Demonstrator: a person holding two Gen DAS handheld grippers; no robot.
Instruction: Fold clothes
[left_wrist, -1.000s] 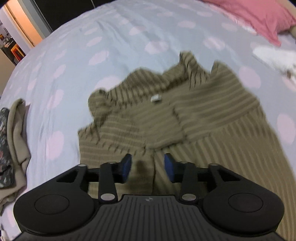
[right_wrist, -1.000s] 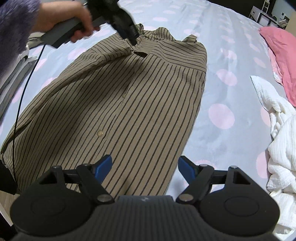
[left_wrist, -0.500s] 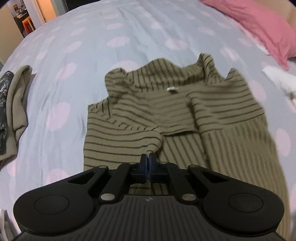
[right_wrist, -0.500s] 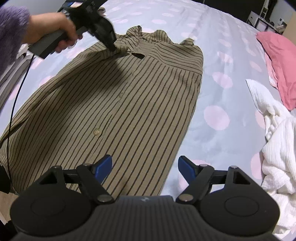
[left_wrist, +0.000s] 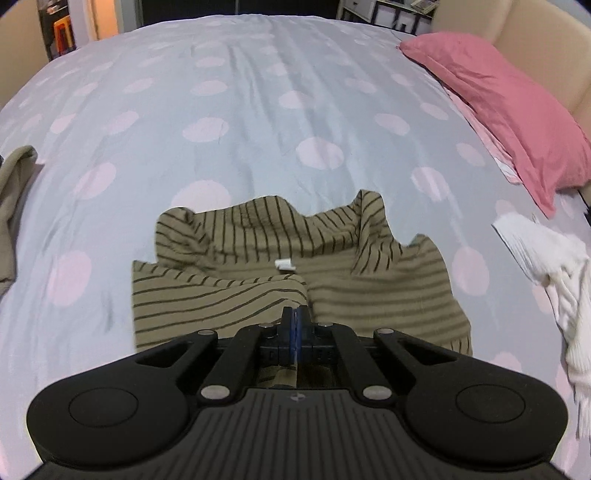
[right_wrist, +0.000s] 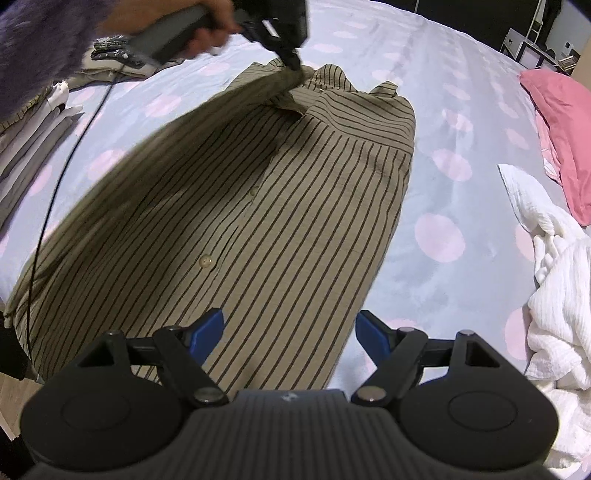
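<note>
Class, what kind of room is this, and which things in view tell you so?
Most likely a bedroom: the striped shirt lies on a bed with a dotted sheet, a pink pillow sits by the headboard.

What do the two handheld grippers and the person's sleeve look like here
Each gripper is matte black, with a ribbed body, two round discs and linkage arms with silver pivot pins. The right gripper has blue finger pads; the left gripper shows a thin blue strip between its fingers. Seen from the right wrist, the left tool has a grey handle, a thin black cable, and the sleeve is fuzzy purple.
</note>
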